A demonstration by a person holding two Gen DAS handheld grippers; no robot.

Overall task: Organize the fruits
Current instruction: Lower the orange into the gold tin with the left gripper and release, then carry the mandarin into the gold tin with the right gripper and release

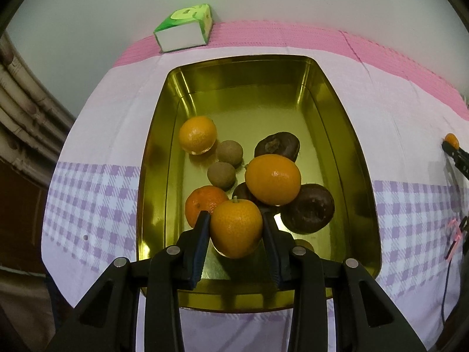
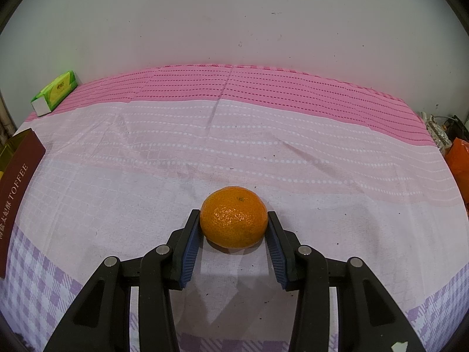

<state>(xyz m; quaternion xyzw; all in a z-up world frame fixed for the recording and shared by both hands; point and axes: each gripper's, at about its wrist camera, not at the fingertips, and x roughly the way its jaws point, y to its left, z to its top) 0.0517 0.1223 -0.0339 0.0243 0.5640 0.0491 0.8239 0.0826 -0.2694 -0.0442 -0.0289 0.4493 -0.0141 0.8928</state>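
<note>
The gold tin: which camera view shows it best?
The left wrist view: the gold tin lies whole, open and fruit-filled below the camera. The right wrist view shows only its dark red outer wall at the left edge.

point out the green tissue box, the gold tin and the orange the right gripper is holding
green tissue box (image 1: 183, 33): left wrist view, on its white front face.
gold tin (image 1: 243, 76): left wrist view, on its bare far inner wall.
orange (image 2: 233, 217): right wrist view, mid peel, between the right gripper's pads.
</note>
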